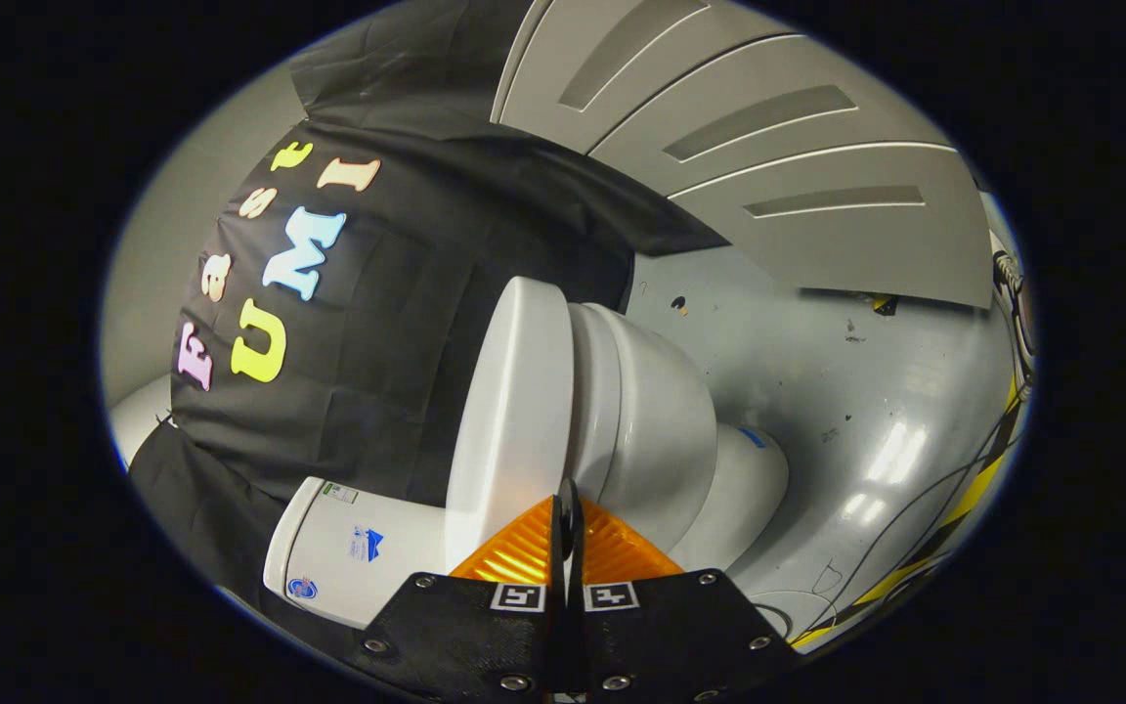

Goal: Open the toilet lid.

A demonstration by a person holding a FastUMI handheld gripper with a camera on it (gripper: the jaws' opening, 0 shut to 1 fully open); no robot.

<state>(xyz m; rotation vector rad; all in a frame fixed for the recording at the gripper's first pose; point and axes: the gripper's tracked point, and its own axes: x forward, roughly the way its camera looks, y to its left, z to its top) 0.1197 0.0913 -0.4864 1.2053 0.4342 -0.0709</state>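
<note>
- Looking along the gripper (568,518), its two fingers are pressed together with no gap between the tips, and nothing is held between them.
- Just ahead of the fingertips sits the toilet lid (514,411), a white oval slab, closed down against the seat.
- Whether the tips actually touch the lid's edge is hard to tell; they are at least right beside it.
- Beyond the lid, on its other face, bulges the white toilet bowl (656,420), tapering to its base on the grey floor (876,391).
- On the near side of the lid is the white cistern (358,552), with small stickers on it.
- Black cloth hangs behind the toilet; further off stands a grey panelled door (768,166).
</note>
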